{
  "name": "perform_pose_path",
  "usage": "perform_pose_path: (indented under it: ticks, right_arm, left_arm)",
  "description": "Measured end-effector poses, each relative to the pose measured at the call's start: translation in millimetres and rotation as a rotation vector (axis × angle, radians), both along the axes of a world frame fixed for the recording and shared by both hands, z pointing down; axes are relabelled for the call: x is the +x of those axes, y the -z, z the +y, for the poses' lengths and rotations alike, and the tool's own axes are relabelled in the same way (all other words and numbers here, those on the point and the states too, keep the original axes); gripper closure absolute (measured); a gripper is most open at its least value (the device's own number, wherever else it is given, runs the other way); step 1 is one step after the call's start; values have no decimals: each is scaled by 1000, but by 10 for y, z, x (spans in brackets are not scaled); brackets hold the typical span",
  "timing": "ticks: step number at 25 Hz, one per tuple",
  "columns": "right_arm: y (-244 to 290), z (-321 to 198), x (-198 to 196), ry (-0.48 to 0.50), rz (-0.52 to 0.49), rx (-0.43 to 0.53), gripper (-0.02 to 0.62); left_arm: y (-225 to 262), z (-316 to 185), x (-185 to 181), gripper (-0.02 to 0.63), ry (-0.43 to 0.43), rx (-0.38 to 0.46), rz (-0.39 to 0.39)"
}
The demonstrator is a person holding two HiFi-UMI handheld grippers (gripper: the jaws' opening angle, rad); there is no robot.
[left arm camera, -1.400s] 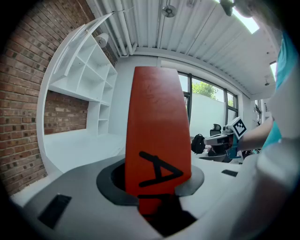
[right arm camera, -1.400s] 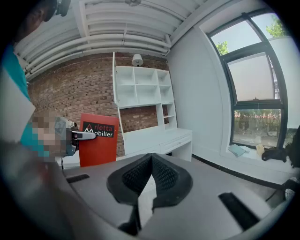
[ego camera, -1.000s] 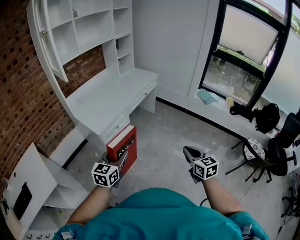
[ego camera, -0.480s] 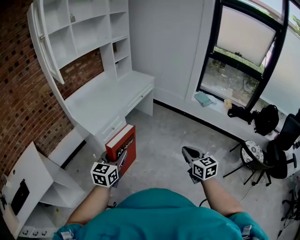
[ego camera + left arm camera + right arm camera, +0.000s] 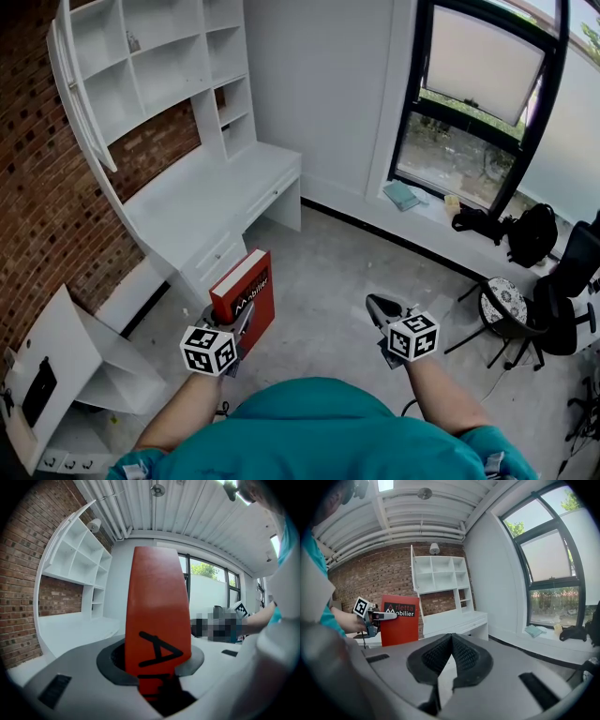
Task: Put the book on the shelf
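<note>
L claw (image 5: 240,322): jaws part-way apart, clamped on the bottom edge of the red book (image 5: 246,292). The book stands upright out of the jaws, cover w/ lettering facing the person's right.
R claw (image 5: 379,308): jaws closed tip to tip, nothing between them. Held free on the person's right, well apart from the book.
Book now: in the air over the floor, near the front corner of the white desk (image 5: 208,195), not at the shelf yet.
Shelf (image 5: 155,64): white cubbies above the desk, against the brick wall, up and to the left, well apart from the book.
Stage: carry, I'd say. Placing not begun.
Risk 1: the grip is low on one edge w/ most of the book above it. A quick swing or lift could lever it in the pads, so it tilts or slips out.
Risk 2: the desk juts out below the cubbies, so it's a long one-handed reach. The wrist may droop and the book may hit the desktop.
Risk 3: going in tilted, a corner could catch a divider or shelf board, and the book gets pushed back out of the jaws.
Risk 4: small item in an upper cubby (image 5: 134,42), can't tell what, could get knocked if that slot is picked.
Help: the R claw is free to steady the top edge.
</note>
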State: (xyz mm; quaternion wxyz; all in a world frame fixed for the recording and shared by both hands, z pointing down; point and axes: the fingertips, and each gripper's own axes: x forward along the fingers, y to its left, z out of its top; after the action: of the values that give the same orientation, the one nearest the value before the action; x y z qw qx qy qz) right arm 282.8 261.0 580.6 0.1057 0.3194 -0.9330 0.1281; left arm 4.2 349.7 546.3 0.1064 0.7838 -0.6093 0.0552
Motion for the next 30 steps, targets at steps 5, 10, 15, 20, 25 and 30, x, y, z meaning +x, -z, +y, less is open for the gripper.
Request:
perform_pose_path:
  ticks: [5, 10, 15, 20, 25, 30]
  right_arm:
    - [-22, -99, -32, 9, 6, -5, 574]
    - [-39, -316, -208, 10, 21, -6, 574]
    - [-94, -716, -568, -9, 36, -10, 574]
    - [-43, -1304, -1103, -36, 29, 0, 574]
    - [35, -1865, -1637, -63, 32, 2, 574]
    - [125, -2414, -2116, -82, 20, 10, 574]
  left_arm:
    - [-37, -116, -22, 439, 1, -7, 8]
    - [-86, -372, -126, 438, -24, -6, 23]
    - [-168, -826, -508, 438, -49, -3, 36]
    - [-201, -1550, -1016, 439, -83, -3, 46]
    - [-119, -2246, -1461, 438, -141, 2, 47]
    - [-21, -2862, -1899, 438, -175, 14, 50]
